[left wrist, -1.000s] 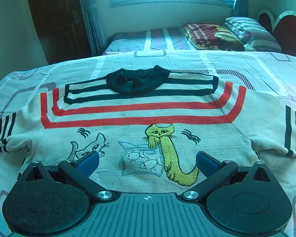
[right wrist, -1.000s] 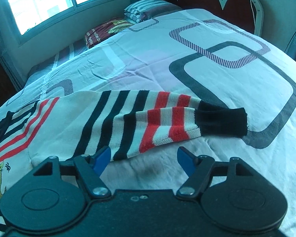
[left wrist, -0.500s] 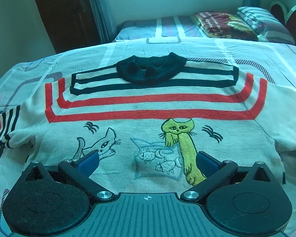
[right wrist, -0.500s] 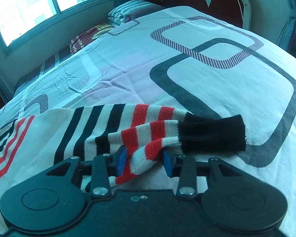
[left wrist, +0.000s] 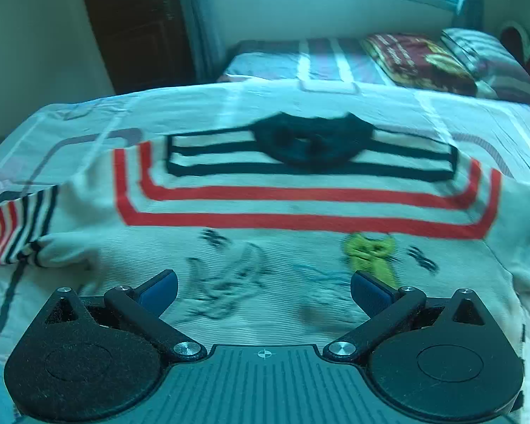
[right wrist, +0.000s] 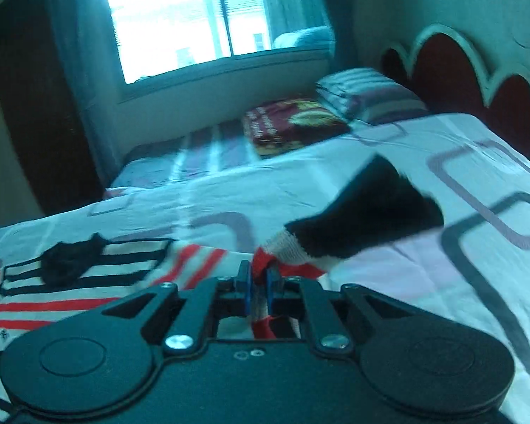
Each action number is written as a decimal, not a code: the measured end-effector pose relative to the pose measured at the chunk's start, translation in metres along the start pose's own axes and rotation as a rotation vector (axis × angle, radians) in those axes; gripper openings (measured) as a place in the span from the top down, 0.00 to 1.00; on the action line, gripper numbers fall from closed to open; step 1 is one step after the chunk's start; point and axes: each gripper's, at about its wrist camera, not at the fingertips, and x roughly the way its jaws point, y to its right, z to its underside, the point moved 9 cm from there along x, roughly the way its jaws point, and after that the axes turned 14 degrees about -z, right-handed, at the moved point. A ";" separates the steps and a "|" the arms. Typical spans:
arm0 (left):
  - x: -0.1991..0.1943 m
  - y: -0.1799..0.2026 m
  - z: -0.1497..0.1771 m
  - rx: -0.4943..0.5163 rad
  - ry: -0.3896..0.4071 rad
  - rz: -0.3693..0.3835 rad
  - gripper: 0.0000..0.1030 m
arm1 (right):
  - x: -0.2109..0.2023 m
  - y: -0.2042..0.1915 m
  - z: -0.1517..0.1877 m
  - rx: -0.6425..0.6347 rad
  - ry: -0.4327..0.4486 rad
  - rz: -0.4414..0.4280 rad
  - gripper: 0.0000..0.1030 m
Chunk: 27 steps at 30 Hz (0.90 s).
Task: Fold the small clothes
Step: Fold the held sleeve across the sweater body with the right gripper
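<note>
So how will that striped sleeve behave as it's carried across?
Probably floppy: the sleeve bends where the right hand-held gripper pinches it, its black cuff flaring loose beyond. Likely light. The knit looks grippy, so slipping seems unlikely; the sweater body may drag.

Beyond my work I noted a bedsheet (right wrist: 424, 275) printed with grey rounded rectangles, and a second bed (left wrist: 321, 63) under the window (right wrist: 194, 21). On it lay a maroon folded blanket (right wrist: 293, 123) beside a striped pillow (right wrist: 364, 92). A red scalloped headboard (right wrist: 473, 81) stood at right, a dark wooden door (left wrist: 134, 24) at left.
</note>
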 end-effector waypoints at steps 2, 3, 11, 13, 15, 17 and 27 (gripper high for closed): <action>0.005 -0.018 -0.002 -0.022 -0.006 -0.001 0.00 | 0.019 -0.048 0.002 -0.047 -0.018 -0.080 0.91; 0.007 -0.026 -0.002 -0.032 -0.009 0.002 0.00 | 0.028 -0.069 0.005 -0.067 -0.033 -0.120 0.91; 0.040 -0.058 -0.005 -0.080 -0.080 0.116 0.00 | 0.076 -0.170 0.066 -0.132 -0.224 -0.289 0.45; 0.048 -0.051 -0.004 -0.086 -0.107 0.179 0.00 | 0.067 -0.162 0.063 -0.123 -0.208 -0.276 0.45; 0.054 -0.040 -0.004 -0.096 -0.130 0.239 0.00 | 0.056 -0.145 0.057 -0.120 -0.181 -0.211 0.45; 0.060 -0.028 -0.002 -0.119 -0.175 0.300 0.00 | 0.043 -0.124 0.055 -0.106 -0.157 -0.153 0.41; 0.089 0.000 0.002 -0.281 -0.266 0.498 0.45 | 0.022 -0.080 0.067 -0.031 -0.133 -0.045 0.39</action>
